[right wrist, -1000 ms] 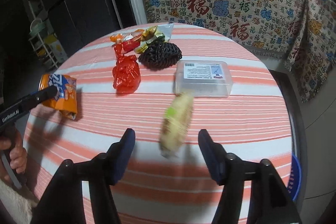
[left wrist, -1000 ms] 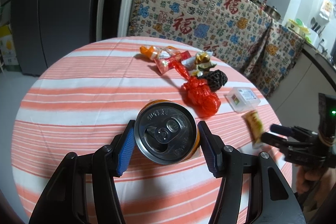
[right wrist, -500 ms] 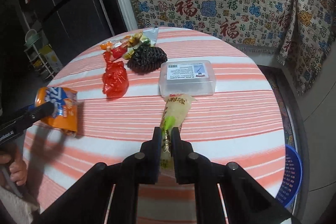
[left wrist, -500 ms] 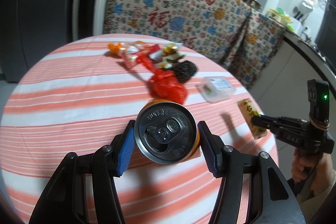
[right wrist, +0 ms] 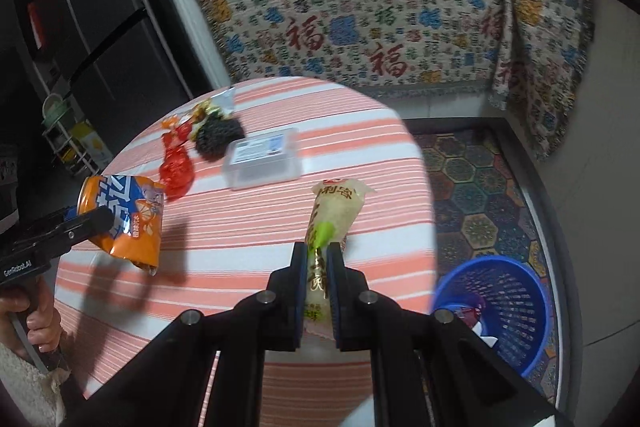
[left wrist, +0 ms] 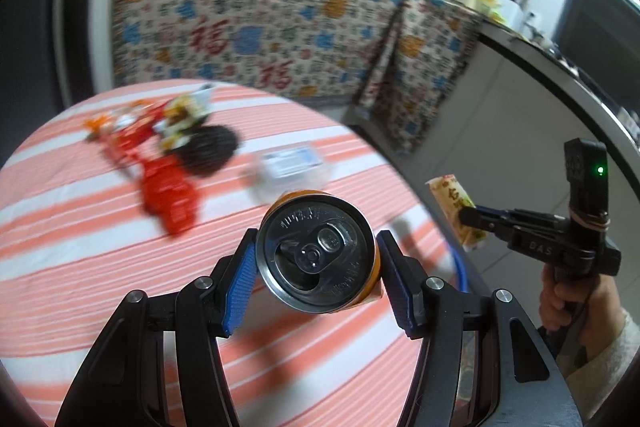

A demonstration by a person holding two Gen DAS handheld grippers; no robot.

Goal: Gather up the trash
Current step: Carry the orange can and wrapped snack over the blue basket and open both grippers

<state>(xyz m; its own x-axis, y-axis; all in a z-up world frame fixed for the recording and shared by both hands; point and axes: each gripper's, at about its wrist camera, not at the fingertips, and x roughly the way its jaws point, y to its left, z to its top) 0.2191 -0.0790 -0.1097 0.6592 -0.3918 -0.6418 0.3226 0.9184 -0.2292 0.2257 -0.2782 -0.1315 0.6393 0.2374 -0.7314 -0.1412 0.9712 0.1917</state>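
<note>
The orange can (left wrist: 318, 253) sits crosswise in my left gripper (left wrist: 316, 281), blue pads pinching its dented sides, its opened top facing the camera; in the right wrist view its crumpled body (right wrist: 126, 217) hangs above the left edge of the counter (right wrist: 248, 227). My right gripper (right wrist: 318, 289) has its jaws pressed together on a long pale snack wrapper (right wrist: 332, 215), whose long axis runs straight out along the fingers, free end forward over the striped cloth.

The blue basket (right wrist: 506, 303) stands on the floor off the counter's right rim, just beside and below my right jaws, with some scraps already inside. So the right hand is much the nearer; I judge it needs only a swing right and down before letting go. The can has the whole counter to cross.

Still lying on the counter: a red wrapper (right wrist: 176, 173), a dark mesh wad (right wrist: 218, 141), small candy wrappers (right wrist: 200, 117) and a clear plastic box (right wrist: 262, 159).
</note>
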